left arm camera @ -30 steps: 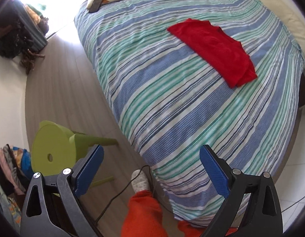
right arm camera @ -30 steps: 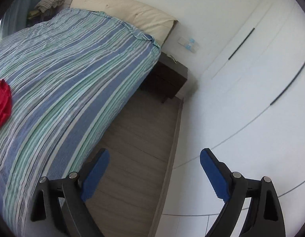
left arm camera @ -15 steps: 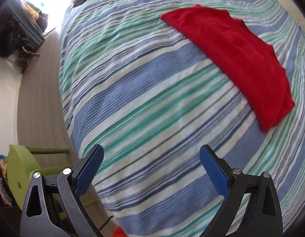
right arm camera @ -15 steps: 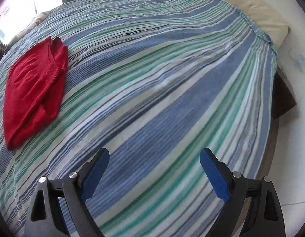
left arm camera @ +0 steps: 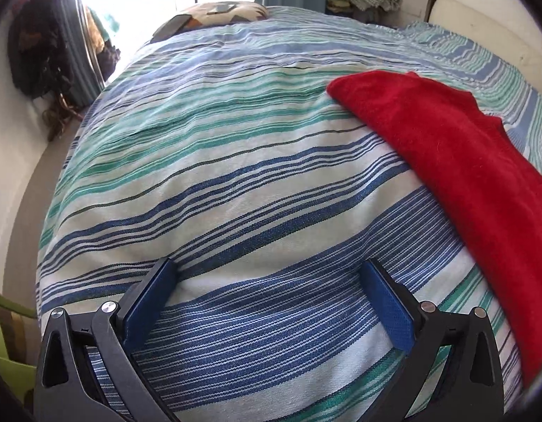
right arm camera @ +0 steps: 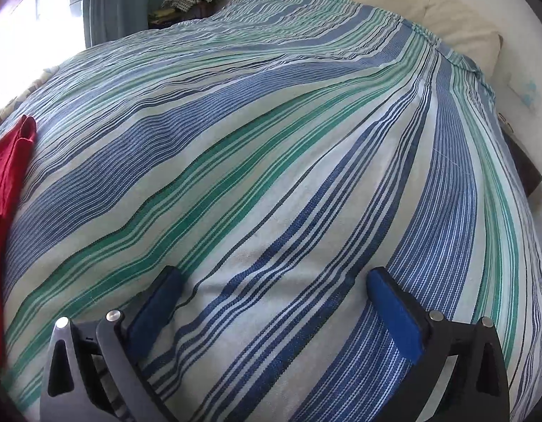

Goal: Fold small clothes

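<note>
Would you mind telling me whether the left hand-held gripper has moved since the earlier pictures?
Yes. The left hand-held gripper has come down, close over the striped bedspread, left of the red garment.

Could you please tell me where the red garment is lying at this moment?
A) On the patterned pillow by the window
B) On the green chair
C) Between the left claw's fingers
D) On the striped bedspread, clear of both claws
D: the red garment lies flat on the striped bedspread, with nothing between the fingers of the left claw or the right claw.

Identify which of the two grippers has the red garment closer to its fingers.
The left gripper: the red garment lies just beyond its right finger, whereas it shows only at the far edge of the right gripper's view.
</note>
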`<state>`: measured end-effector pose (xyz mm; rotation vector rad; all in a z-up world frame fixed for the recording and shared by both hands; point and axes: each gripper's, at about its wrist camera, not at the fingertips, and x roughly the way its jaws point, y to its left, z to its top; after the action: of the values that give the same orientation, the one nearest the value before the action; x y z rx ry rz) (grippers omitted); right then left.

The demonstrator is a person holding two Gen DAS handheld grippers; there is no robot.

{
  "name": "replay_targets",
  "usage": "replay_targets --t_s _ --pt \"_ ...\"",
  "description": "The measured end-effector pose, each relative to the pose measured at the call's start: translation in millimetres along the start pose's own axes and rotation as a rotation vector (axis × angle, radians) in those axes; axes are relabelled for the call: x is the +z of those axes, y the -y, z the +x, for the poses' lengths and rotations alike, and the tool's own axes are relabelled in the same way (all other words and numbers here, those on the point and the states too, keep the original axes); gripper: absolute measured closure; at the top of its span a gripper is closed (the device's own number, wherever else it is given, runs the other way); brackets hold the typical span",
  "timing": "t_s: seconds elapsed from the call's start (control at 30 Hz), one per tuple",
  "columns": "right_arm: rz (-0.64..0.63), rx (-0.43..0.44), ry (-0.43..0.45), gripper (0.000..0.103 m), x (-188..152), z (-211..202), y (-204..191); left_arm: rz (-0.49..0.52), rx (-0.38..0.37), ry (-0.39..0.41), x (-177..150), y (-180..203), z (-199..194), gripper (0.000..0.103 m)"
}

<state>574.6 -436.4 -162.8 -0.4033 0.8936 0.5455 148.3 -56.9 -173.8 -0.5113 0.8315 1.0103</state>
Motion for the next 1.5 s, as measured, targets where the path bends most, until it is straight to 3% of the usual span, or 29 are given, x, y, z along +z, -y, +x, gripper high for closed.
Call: replay_targets --t_s 1.5 --pt "-0.007 -0.010 -0.021 0.000 5.8 -2.0 0.8 0.001 0.007 -0.005 1.6 1.5 1.2 0.000"
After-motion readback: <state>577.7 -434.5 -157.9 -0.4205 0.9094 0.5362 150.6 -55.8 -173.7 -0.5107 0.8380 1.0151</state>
